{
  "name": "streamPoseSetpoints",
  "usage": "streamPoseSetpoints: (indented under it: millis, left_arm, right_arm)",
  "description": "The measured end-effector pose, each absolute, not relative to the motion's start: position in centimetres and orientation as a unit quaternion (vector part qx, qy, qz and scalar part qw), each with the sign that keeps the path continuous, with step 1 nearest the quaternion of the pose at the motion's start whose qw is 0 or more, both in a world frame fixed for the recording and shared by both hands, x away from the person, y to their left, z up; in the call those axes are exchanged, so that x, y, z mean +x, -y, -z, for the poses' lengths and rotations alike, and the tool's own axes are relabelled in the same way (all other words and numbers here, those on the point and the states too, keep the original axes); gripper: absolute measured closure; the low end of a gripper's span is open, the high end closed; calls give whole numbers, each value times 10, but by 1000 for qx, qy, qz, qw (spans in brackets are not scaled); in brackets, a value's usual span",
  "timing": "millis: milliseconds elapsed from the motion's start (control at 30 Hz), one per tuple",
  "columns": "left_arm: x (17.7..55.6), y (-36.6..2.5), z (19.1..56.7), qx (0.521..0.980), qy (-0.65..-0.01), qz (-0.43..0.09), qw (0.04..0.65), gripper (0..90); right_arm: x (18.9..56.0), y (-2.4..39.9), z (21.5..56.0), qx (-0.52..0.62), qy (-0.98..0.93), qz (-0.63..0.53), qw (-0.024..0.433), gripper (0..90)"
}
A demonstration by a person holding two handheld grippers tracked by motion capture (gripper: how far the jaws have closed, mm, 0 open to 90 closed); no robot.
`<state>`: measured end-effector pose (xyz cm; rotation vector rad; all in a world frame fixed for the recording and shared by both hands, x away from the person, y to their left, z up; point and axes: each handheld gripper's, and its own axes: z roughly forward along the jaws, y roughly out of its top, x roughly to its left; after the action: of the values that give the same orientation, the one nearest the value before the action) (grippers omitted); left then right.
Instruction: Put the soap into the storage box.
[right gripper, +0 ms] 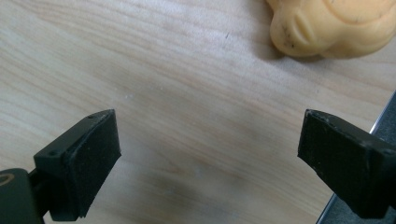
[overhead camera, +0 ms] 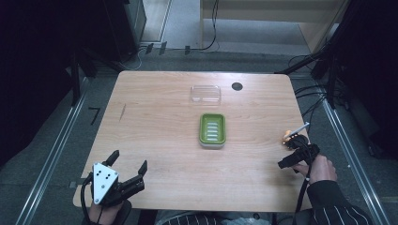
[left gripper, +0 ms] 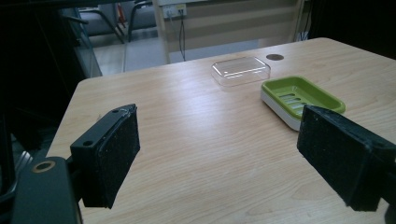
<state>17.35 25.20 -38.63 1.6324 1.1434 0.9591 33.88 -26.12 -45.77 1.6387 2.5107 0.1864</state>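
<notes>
Left tool [overhead camera: 129, 165] near-left, jaws wide, holding nothing | right tool [overhead camera: 290, 151] near-right edge, jaws wide, just short of yellow lump [right gripper: 334, 25] | wooden surface [overhead camera: 155, 122] | green soap dish [overhead camera: 212, 129] at centre | clear lid [overhead camera: 205, 93] beyond it | dark hole [overhead camera: 237, 86] far | grey floor, cables [overhead camera: 211, 28] beyond

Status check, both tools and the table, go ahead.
Left tool open, empty, near table edge. Right tool open, just short of yellow-orange moulded soap lump. Green slotted plastic soap dish mid-table, clear plastic lid behind it. Nothing in the way.
</notes>
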Motion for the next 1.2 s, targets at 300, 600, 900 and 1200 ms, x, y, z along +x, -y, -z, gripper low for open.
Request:
streamPoseSetpoints:
  millis: [300,600,900,1200]
  left_arm:
    - [174,-252,386,659,-462,-387,449,137]
    - [176,-249,386,664,-458,-385,448,137]
    - [179,-248,386,669,-451,-383,449,137]
    - [179,-248,386,667,-452,-383,452,137]
  right_arm:
    - [354,269,452,559,-823,-65,82,58]
    - [364,276,452,568,-816,-63,86,58]
    - [378,289,455,573,-812,-72,80,62]
    - [393,293,460,578,-810,-68,69,103]
